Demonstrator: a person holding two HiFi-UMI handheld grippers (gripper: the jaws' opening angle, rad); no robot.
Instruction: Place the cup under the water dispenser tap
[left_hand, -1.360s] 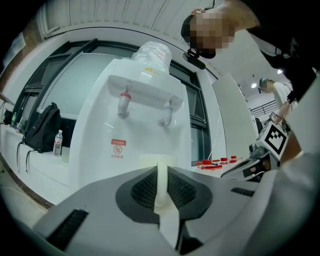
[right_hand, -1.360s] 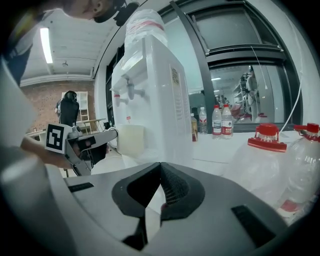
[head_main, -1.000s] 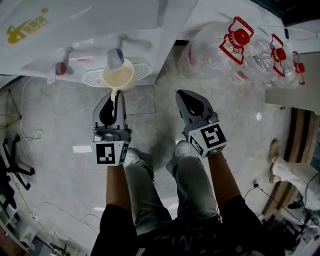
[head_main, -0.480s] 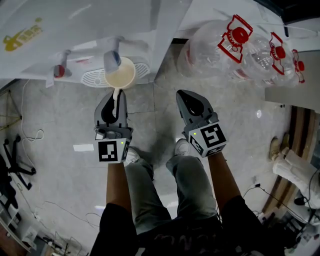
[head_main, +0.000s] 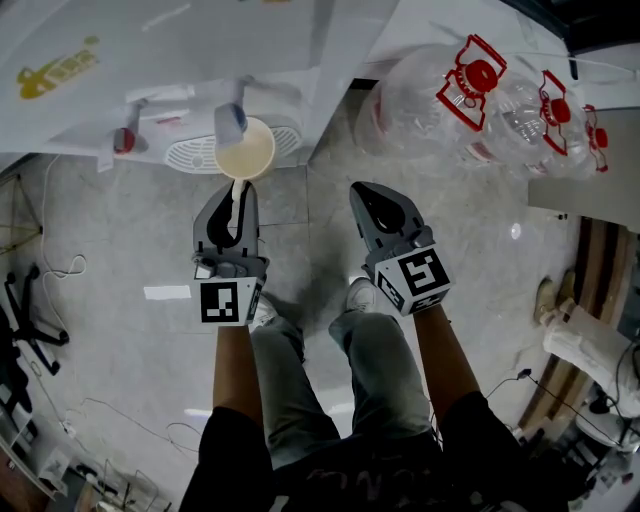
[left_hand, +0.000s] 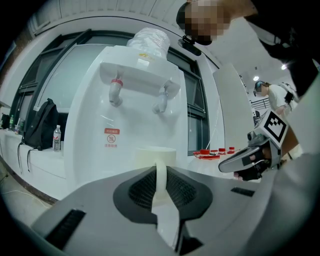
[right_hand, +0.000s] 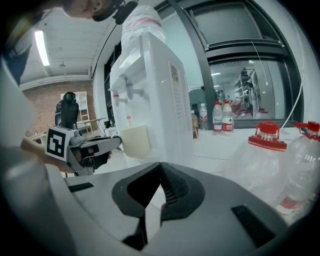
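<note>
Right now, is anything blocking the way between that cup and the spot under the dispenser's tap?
Nothing visible is. The left gripper holds the cup by its handle, over the drip tray and roughly below the blue tap, with only open air between tap and rim.

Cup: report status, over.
Left gripper shut on cup by handle. Cup beneath blue tap, above drip tray. Right gripper shut, empty, clear. Path unobstructed.
</note>
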